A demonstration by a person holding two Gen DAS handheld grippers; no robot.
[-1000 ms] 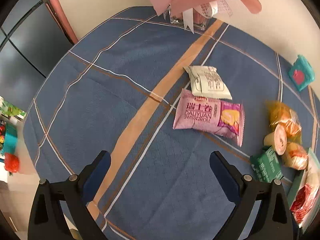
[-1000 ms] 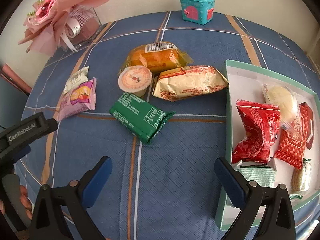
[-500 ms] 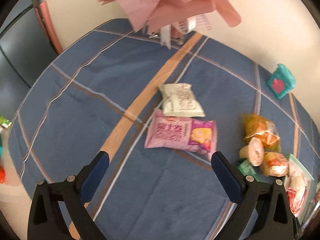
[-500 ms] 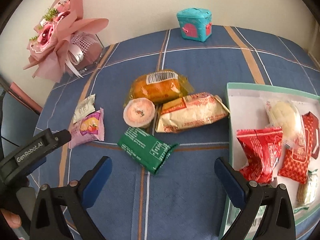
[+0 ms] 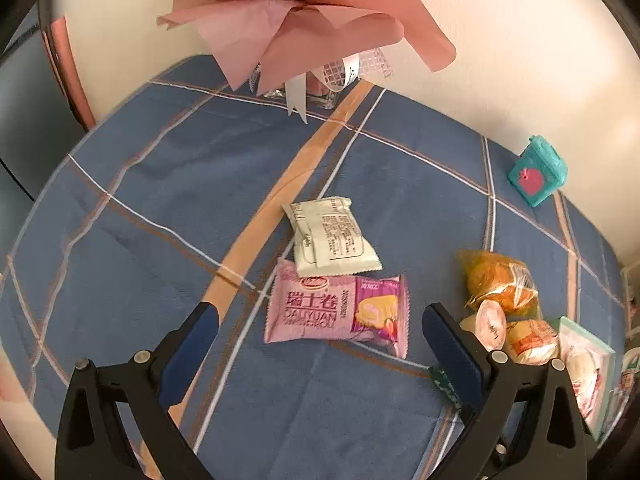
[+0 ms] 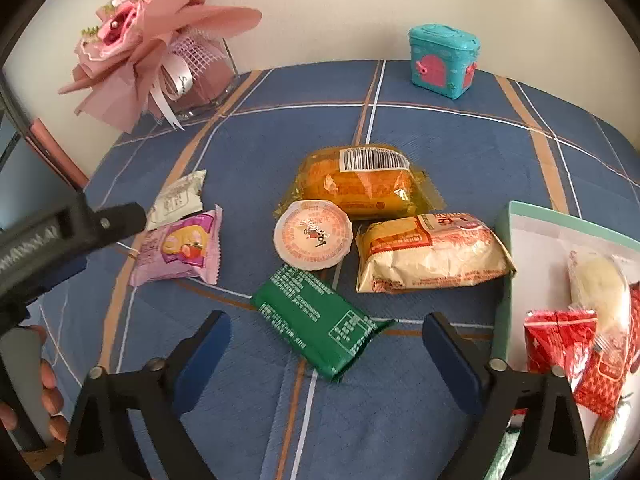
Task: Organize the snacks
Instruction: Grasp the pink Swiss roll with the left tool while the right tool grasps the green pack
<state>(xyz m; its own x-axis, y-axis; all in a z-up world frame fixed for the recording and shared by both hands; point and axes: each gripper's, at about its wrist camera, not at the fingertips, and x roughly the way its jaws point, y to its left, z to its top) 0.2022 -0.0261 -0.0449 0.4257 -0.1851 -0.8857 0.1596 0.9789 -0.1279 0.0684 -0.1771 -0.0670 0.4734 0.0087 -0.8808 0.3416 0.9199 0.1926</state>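
Soft, even daylight fills both views, with faint shadows under the packets. Glare glints on the orange wrapper beyond the right claw. Fisheye bending curves the surface, corners go black, and edges blur slightly.

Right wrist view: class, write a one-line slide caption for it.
Right gripper, jaws closing but empty, hovers over a green snack packet beside a tray of sorted snacks.

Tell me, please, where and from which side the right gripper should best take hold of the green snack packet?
Grip the green packet across its narrow width at mid-length, coming from above. It lies flat and diagonal on the tablecloth, so the closing right gripper, nothing yet between its jaws, would probably need rolling to match.
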